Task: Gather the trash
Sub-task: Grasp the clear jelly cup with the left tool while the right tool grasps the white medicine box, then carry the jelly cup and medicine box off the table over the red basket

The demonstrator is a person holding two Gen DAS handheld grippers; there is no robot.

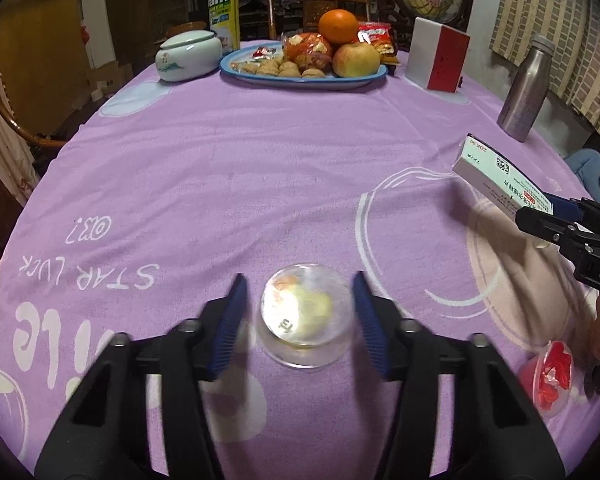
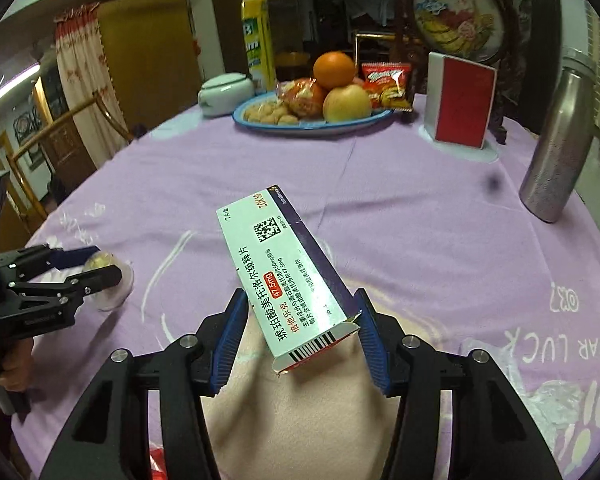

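The medicine box [image 2: 296, 276] is pinched between the right gripper [image 2: 300, 320] pads, lifted clear of the table [image 1: 220, 160]. The left gripper [image 1: 298, 316] straddles the clear jelly cup [image 1: 306, 316], jaws spread, not touching; closing comes next.

Printed text is seen on the medicine box, the tablecloth, a carton and a hand-held gripper.
On the medicine box [image 2: 296, 276], Chinese characters reading "琥珀酸美托洛尔缓释片" and "倍他乐克" are printed, with "47.5mg" in a red patch, "ZOK 50" near the far end, a square data-matrix code and a barcode at the near flap. On the purple tablecloth [image 1: 228, 168], "STAR LUCK" and "OK!" are printed in white, seen upside down. On the tall yellow-green carton [image 1: 223, 0], a large "B" and the letters "am" can be read. On the right hand-held gripper [image 1: 540, 216], the letters "DAS" are embossed.
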